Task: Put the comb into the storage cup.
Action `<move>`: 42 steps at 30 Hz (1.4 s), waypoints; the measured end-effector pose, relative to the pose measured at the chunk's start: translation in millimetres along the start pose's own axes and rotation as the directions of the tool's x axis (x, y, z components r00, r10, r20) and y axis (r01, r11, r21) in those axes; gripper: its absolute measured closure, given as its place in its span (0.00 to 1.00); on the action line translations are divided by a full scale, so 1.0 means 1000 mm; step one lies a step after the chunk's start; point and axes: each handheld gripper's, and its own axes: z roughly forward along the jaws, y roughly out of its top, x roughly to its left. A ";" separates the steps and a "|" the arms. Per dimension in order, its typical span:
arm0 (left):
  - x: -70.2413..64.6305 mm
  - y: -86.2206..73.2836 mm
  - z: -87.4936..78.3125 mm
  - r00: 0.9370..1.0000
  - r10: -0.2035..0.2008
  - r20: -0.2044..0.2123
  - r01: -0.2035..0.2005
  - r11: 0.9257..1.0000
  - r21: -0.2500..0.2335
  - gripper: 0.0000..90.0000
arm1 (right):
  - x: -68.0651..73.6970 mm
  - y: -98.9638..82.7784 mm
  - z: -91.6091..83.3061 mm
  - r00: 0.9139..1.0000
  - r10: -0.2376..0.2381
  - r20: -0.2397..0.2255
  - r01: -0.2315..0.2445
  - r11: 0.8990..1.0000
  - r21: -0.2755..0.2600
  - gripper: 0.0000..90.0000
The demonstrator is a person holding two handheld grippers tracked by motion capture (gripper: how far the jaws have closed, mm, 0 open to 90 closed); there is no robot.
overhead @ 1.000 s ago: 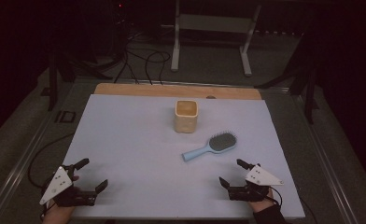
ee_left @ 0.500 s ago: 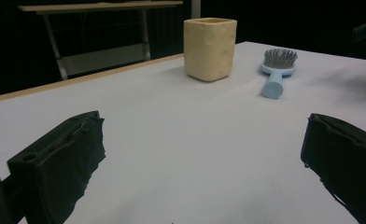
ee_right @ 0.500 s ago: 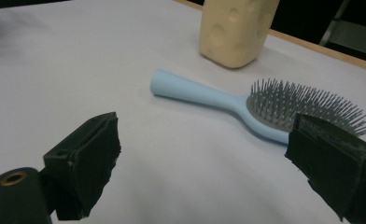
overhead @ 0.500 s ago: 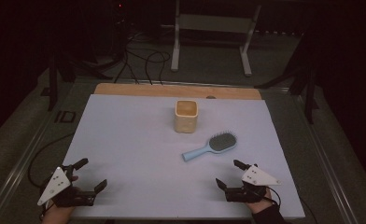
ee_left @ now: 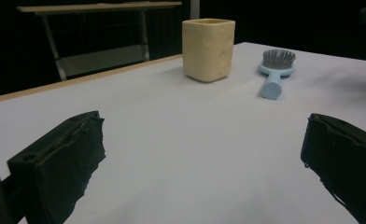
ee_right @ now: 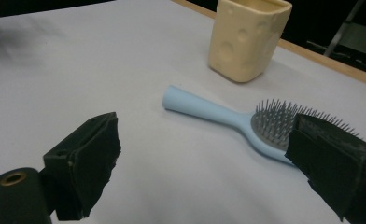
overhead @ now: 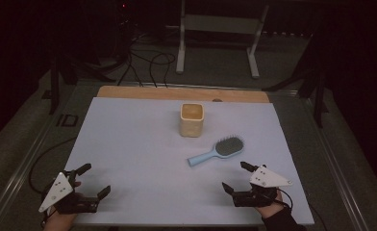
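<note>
Dark all around, the room leaves just your big white table (overhead: 143, 144) lit up, with a strip of wood along its far edge. Your left gripper (overhead: 84, 185) rests at the near left corner, and its jaws stand wide apart with nothing between them. Your right gripper (overhead: 237, 177) sits at the near right side, and its jaws are wide apart too, holding nothing. It looks ready to take something, because that much gap gives room to slip around a thin handle. The blue hairbrush (overhead: 217, 150) lies flat on the table just past your right gripper, bristles up, with its handle pointing toward the middle of the table and a bit toward you. From the right gripper view, the hairbrush (ee_right: 246, 119) lies right across the space between the two jaws, so that hand seems to be lining up on it. The yellow cup (overhead: 192, 119) stands upright a little farther back, near the brush head but not touching it. It looks like cheese, with round dents in its sides, and its open top faces up, so a brush could drop in there.
</note>
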 end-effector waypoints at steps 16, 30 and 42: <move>0.000 0.000 0.001 1.000 -0.001 0.006 0.001 1.000 0.004 0.00 | -0.006 0.045 0.007 0.998 -0.062 -0.031 0.061 0.998 -0.013 0.10; 0.000 0.000 0.001 1.000 -0.003 0.008 0.003 1.000 0.003 0.00 | -0.006 0.077 0.036 0.992 -0.107 -0.071 0.105 0.994 -0.029 0.10; 0.000 0.000 0.001 1.000 0.004 0.003 -0.004 1.000 -0.002 0.00 | -0.011 0.092 0.063 0.989 -0.101 -0.104 0.100 0.995 -0.021 0.10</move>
